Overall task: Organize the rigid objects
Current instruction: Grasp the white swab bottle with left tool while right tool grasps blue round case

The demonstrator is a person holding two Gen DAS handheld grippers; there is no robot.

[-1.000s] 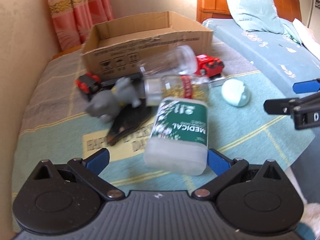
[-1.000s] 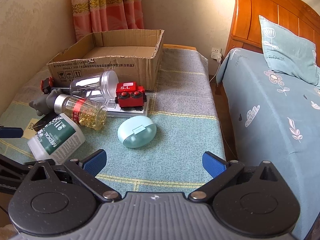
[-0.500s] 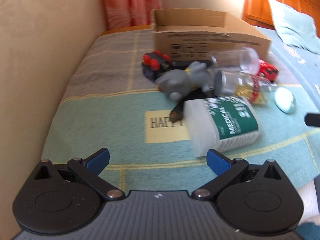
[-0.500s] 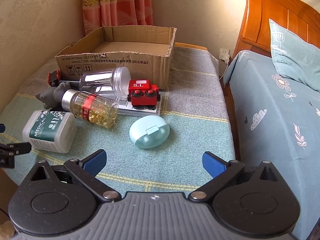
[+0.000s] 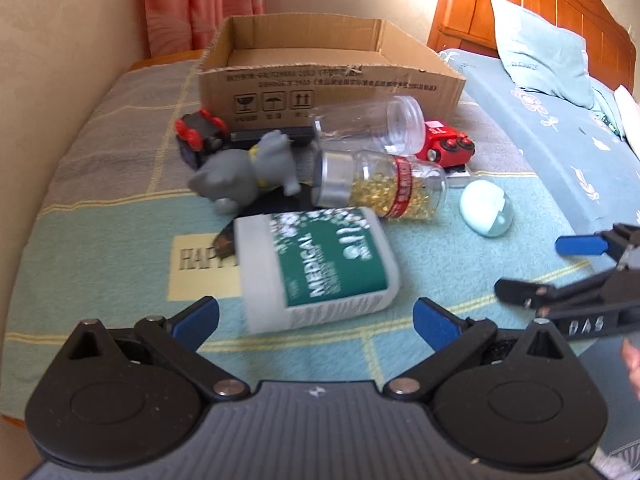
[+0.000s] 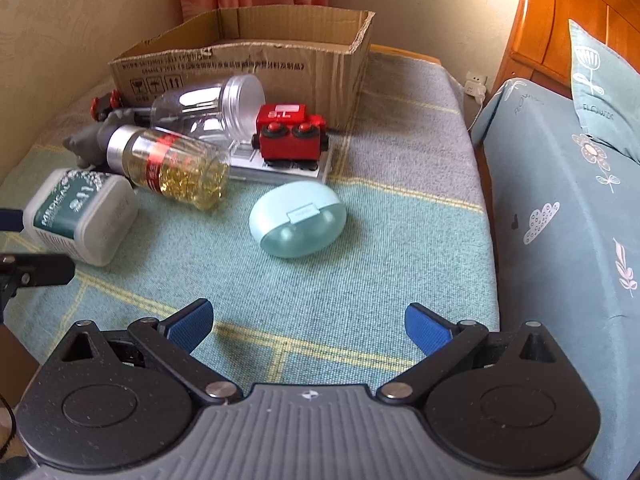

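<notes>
Both tools held nothing: the left gripper (image 5: 316,316) stood spread wide just short of the white medical bottle (image 5: 316,268), and the right gripper (image 6: 308,328) gaped equally wide before the pale blue case (image 6: 298,220). Beyond lay the capsule bottle (image 6: 176,164), clear jar (image 6: 212,106), red toy (image 6: 292,140) and grey figurine (image 5: 248,170), all unsorted. The cardboard box (image 5: 332,76) behind looked empty, so nearly everything remained. A checked blanket (image 6: 340,280) covered the surface; curtains (image 5: 200,0) and a wooden bed (image 5: 540,4) stood farther back.
</notes>
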